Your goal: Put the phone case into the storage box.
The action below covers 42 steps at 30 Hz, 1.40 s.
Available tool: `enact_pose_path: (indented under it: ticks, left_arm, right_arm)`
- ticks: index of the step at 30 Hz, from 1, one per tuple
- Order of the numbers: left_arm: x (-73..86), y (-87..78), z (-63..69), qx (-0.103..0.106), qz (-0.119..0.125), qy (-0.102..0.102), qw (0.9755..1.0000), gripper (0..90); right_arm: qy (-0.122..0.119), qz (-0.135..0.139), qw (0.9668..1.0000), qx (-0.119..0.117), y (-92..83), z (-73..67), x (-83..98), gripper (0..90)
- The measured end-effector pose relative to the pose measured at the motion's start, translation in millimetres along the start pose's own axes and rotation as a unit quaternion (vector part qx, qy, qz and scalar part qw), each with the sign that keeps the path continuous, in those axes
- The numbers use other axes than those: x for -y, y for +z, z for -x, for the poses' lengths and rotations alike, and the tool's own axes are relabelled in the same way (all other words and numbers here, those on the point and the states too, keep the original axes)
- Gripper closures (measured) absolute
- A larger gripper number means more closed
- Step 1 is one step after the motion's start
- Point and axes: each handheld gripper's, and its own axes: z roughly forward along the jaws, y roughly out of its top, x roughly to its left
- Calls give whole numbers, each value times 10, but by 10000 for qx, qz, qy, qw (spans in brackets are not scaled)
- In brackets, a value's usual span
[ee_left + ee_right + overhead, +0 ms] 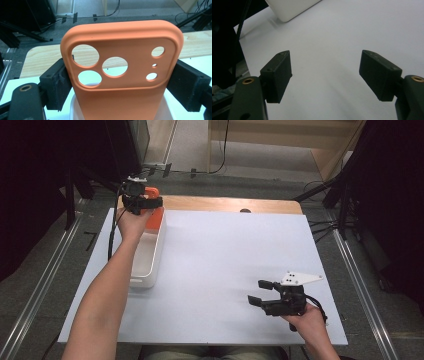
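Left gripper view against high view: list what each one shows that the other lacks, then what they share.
Left gripper view alone: the orange phone case's camera cutouts, three large round holes and three small ones, and the black pads pressing its two side edges.

High view alone: the right hand-held gripper with jaws apart and nothing between them, low over the white table sheet, plus both forearms.

Shared: the left hand-held gripper holding the case above the far end of the white bin, and the wooden table edge.
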Motion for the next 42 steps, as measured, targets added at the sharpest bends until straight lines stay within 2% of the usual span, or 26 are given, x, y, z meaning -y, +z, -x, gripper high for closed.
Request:
enact_pose_path:
  ticks: [4, 5, 8, 18, 24, 26, 28, 30, 31, 33, 34, 35, 42]
  left_arm:
    - [29, 29, 3, 3, -62, -34, 10000, 142]
    - [33, 34, -3, 33, -140, -2, 9999, 141]
    - [56, 55, 5, -100, -149, 44, 9998, 139]
    - [68, 80, 30, -122, -209, 61, 9997, 139]
    - [61, 97, 15, -102, -208, 0, 9997, 138]
    - [61, 106, 31, -247, -177, 54, 9995, 105]
    - [55, 107, 42, -303, -124, 100, 9994, 8]
    - [46, 98, 51, -322, -66, 117, 9994, 7]
    - [41, 95, 51, -258, -48, 89, 9996, 7]
    - [25, 87, 52, -255, -53, 93, 9996, 7]
    - [21, 88, 49, -161, -37, 30, 9999, 7]
    - [12, 80, 45, -140, -89, 9, 9999, 7]
    - [-45, -7, 24, -9, -46, -66, 10000, 7]
  right_arm:
    - [-10, 1, 10000, 10, 0, 1, -2, 250]
    - [-2, 9, 10000, 11, -1, -1, -2, 250]
    - [-5, 20, 10000, 18, -1, -1, -2, 250]
    - [-11, 41, 10000, -7, 1, -5, -5, 250]
    - [-21, 30, 10000, -8, -1, -8, -6, 250]
    - [-20, 21, 10000, -14, 1, -9, -5, 250]
    - [-20, 25, 10000, -25, 3, -8, -5, 250]
    - [-26, 30, 10000, 2, 2, -9, -5, 250]
    - [-24, 18, 10000, -14, 0, -8, -5, 250]
    - [-25, 23, 10000, -23, 2, -7, -5, 250]
    - [-29, 21, 10000, -26, 3, -6, -4, 250]
    - [-28, 20, 10000, -22, 4, -6, -5, 250]
    - [-27, -8, 10000, -24, 5, -2, -4, 250]
